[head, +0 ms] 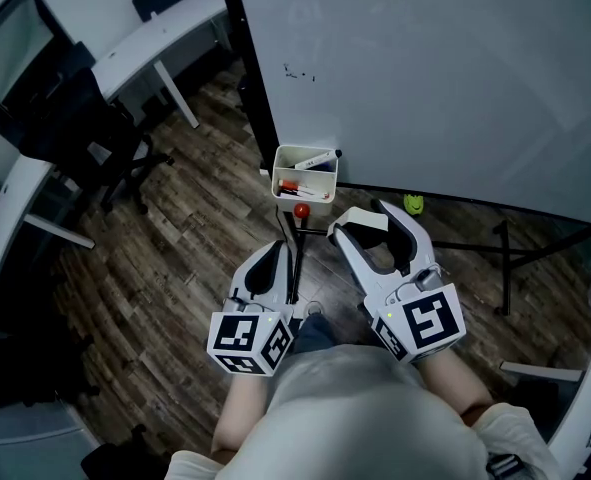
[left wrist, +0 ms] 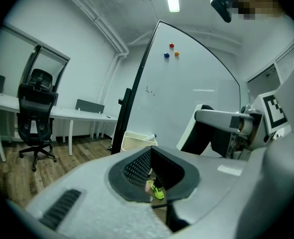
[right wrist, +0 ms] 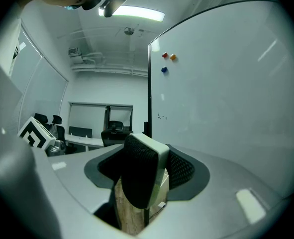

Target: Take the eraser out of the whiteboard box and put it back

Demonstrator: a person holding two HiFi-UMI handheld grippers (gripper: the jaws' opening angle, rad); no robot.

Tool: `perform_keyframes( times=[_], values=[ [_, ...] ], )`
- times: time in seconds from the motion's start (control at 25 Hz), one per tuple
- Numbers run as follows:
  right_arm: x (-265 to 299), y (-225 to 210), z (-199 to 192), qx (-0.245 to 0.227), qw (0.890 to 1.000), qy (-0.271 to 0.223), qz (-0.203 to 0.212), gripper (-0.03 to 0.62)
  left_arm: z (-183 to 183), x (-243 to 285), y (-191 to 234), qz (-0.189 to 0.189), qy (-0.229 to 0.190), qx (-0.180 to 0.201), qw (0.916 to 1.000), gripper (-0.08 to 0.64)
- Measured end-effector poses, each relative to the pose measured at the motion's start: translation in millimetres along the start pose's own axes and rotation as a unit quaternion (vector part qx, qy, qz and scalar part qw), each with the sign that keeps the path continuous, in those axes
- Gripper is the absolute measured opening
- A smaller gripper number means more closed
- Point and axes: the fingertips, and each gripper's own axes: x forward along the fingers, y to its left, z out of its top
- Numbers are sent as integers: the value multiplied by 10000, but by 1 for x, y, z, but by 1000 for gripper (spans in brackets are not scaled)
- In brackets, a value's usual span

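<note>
2 forearms reach out side by side over the brown wood-plank floor point(head: 175, 258), facing the big, smooth white whiteboard point(head: 425, 78) on the far side. The right gripper point(head: 367, 222) is held about level and sits a touch farther out than the left gripper point(head: 278, 256), which dips slightly.

Left tongs are clenched, pads tip to tip, nothing in them. Right tongs stand wide, but they're grasping: the block-shaped eraser point(right wrist: 137, 176) is clamped between the ribbed black pads. That puts it out of the box, on the near side and just to the right. Its long axis runs roughly upright with a slight lean, black felt face to the left, hard white back to the right.

The cream open-topped whiteboard box point(head: 287, 156) hangs at the board's lower left edge, with markers point(head: 315, 158) lying in it.
</note>
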Motion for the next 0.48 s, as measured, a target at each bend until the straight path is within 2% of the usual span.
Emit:
perform_keyframes(
  times=[0.48],
  values=[
    [42,-8,-6,-21,10000,49,37,249,8,25,27,14,58,31,10000,2]
  ],
)
